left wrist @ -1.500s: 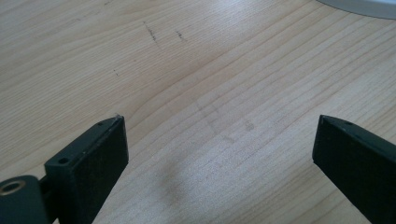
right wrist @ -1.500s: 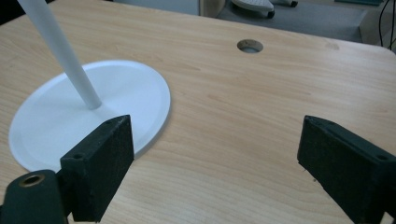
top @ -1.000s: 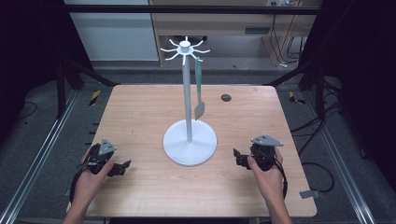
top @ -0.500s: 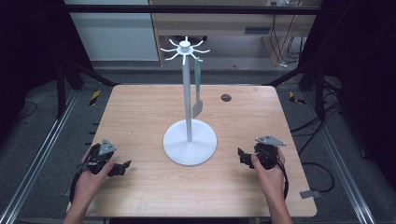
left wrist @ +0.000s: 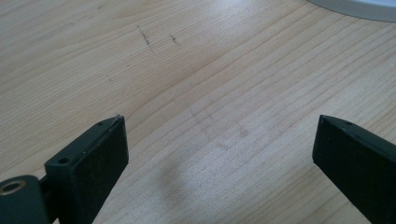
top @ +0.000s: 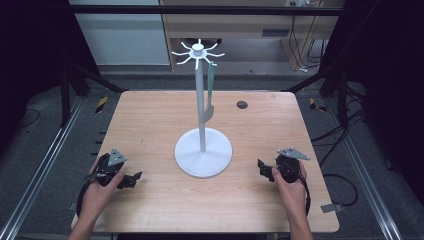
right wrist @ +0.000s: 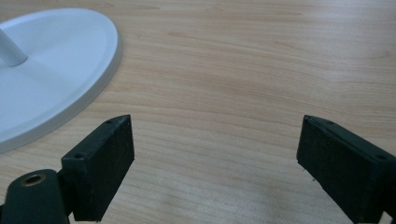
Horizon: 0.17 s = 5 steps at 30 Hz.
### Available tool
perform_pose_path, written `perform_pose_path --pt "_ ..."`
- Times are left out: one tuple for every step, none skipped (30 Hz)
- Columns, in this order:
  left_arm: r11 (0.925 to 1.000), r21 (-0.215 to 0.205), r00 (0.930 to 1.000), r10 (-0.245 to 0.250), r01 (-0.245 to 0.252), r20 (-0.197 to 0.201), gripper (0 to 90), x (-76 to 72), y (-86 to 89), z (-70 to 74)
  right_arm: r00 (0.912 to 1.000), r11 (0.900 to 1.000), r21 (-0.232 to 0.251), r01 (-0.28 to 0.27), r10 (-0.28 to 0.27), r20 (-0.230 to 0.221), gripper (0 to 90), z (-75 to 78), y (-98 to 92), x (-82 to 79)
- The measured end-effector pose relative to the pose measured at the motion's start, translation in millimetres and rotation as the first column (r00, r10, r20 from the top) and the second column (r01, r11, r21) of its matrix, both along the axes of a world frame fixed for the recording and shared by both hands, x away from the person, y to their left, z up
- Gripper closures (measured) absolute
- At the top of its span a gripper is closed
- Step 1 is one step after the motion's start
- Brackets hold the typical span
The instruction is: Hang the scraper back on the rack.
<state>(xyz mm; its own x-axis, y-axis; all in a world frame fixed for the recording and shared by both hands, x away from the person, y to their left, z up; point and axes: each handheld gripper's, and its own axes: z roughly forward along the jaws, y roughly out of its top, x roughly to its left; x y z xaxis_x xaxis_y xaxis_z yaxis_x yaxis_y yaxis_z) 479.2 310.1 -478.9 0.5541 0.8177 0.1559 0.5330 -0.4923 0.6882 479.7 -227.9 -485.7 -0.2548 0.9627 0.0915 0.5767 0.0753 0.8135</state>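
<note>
High view from above the person's edge, looking forward and down over the whole table (top: 150, 125), left gripper view low and close over bare wood, stand's white base (left wrist: 359, 7) at top right, right gripper view equally near, sharing that base (right wrist: 51, 70).

High view: table (top: 150, 125) evenly lit from above, bright vs. very dark surroundings; sides and corners of the frame nearly black. Pic is soft, low-res, fine detail smeared. Stand (top: 202, 150) casts only a faint shadow on the wood; white base a bit washed out, no hard glare. Slight barrel bend at the table edges.

Left gripper view: wood grain sharp mid-frame, soft diffuse shadow patch betw. the jaws, jaws near-black w/ little detail, close parts slightly blurred.

Right gripper view: bright, even light; stand base (right wrist: 51, 70) smooth w/ mild sheen, its rim throws a thin shadow. Pale reflection on the wood at bottom; jaws a bit out of focus.
</note>
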Motion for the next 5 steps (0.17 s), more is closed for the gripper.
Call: perform_pose_path --pt "1.0 0.0 1.0 0.0 0.0 -0.001 3.2 -0.1 -0.3 0.1 1.0 1.0 -0.001 0.002 -0.002 -0.004 11.7 -0.3 -0.3 0.1" --pt "1.0 0.001 1.0 -0.001 0.001 0.001 3.3 -0.1 -0.7 0.0 1.0 1.0 0.003 0.005 -0.005 -0.006 11.7 -0.3 -0.4 -0.1" --pt "1.0 0.001 1.0 -0.001 0.001 0.001 3.2 -0.2 -0.8 0.0 1.0 1.0 0.007 0.005 -0.005 -0.006 11.7 -0.3 -1.1 -0.2" --pt "1.0 0.001 1.0 -0.002 0.002 0.001 3.3 -0.2 -0.9 0.0 1.0 1.0 0.008 0.005 -0.005 -0.005 11.7 -0.2 -1.2 -0.3" --pt "1.0 0.001 1.0 -0.003 0.003 0.003 3.2 0.0 -0.9 -0.2 0.9999 1.0 0.008 0.005 -0.005 -0.009 11.7 -0.2 -1.1 -0.5"
